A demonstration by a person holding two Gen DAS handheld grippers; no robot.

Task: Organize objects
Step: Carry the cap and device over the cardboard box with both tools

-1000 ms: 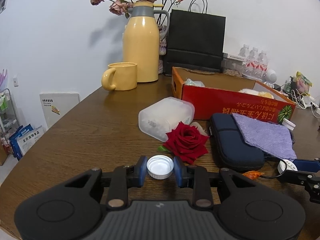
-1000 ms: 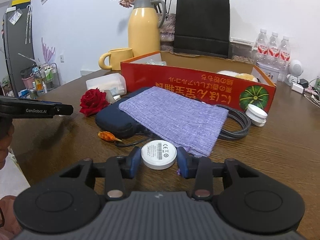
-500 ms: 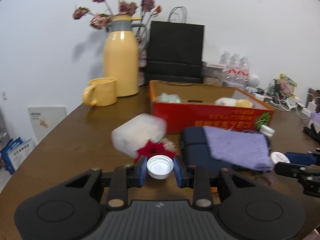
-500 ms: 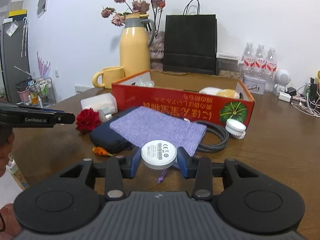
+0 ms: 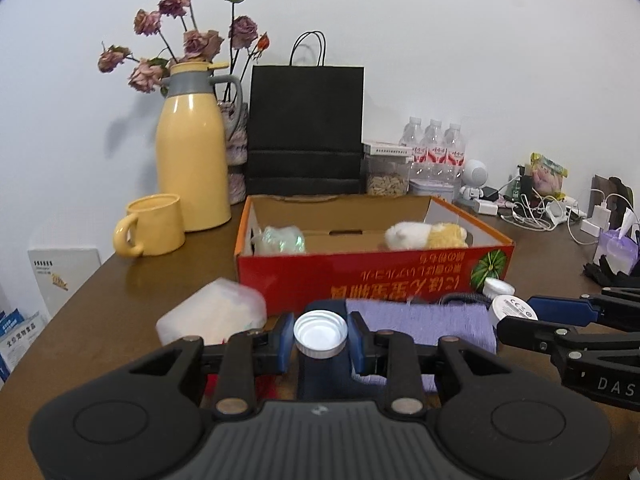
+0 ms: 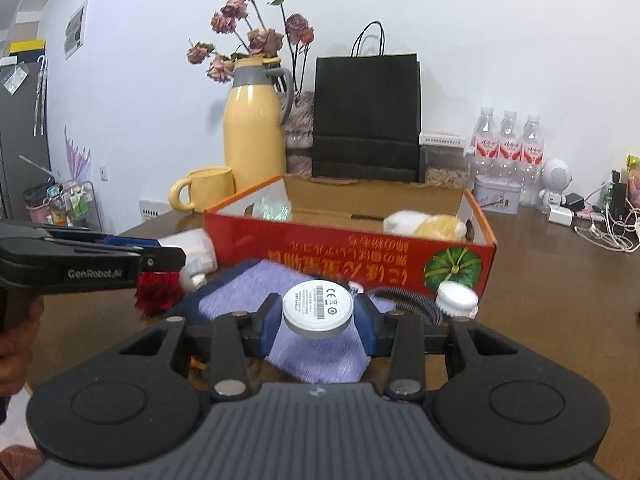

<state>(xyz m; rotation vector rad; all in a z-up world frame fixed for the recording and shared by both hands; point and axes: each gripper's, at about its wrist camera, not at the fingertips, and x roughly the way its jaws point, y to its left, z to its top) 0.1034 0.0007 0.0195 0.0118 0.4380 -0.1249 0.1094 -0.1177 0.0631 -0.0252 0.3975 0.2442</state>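
Note:
My left gripper (image 5: 320, 338) is shut on a white bottle cap (image 5: 320, 333), held above the table in front of the open red cardboard box (image 5: 372, 274). My right gripper (image 6: 318, 314) is shut on a white round puck with a printed label (image 6: 318, 307), held above the purple knitted cloth (image 6: 316, 356) that lies on a dark blue pouch (image 6: 188, 308). The right gripper and its puck also show at the right of the left wrist view (image 5: 514, 309). The box (image 6: 360, 256) holds a plush toy (image 6: 424, 224) and a clear crumpled wrapper (image 6: 272, 212).
A red rose (image 6: 156, 290), a frosted plastic container (image 5: 212, 314), a coiled cable (image 6: 412, 300) and a white jar (image 6: 458, 300) lie before the box. Behind it stand a yellow jug (image 5: 192, 160), yellow mug (image 5: 152, 226), black paper bag (image 5: 306, 132) and water bottles (image 5: 434, 148).
Both grippers have risen and moved toward the red box, each still holding its object. The box interior now shows from higher up.

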